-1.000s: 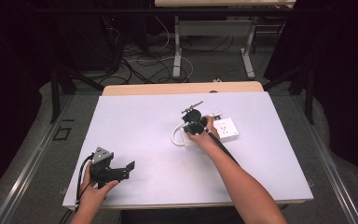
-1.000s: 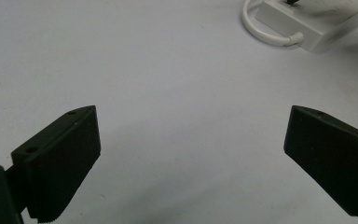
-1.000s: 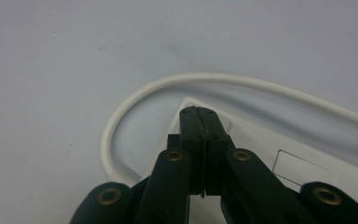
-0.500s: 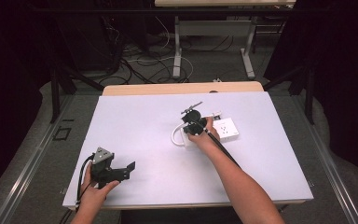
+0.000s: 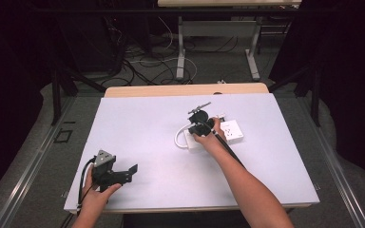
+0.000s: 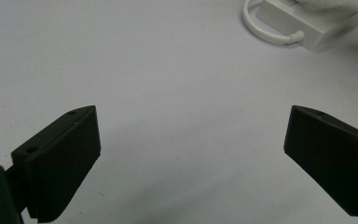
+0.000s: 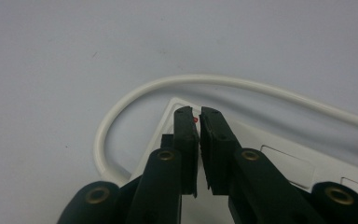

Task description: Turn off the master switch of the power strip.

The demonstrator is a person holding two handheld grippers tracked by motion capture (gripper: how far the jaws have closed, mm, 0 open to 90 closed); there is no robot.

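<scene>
The right hand-held gripper (image 7: pixel 198 116) has its jaws pressed together over the red switch (image 7: pixel 195 120) at the end of the white power strip (image 5: pixel 232 131) on the desk (image 5: pixel 147 123) — rigid, light, likely to slide; its cord (image 7: pixel 121 105) loops just ahead. The left hand-held gripper (image 6: pixel 191 154) is held wide open, well apart from the strip.

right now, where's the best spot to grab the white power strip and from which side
Probably the power strip's long side edges, from above: it lies flat, so its narrow width suits the jaws. Use the end away from the cord loop. The right gripper is shut above its cord end; the left gripper is open.

One white power strip (image 5: pixel 214 134) with one cord (image 7: pixel 177 86), apparently, and two tongs (image 5: pixel 132 170) (image 7: pixel 199 114).
</scene>
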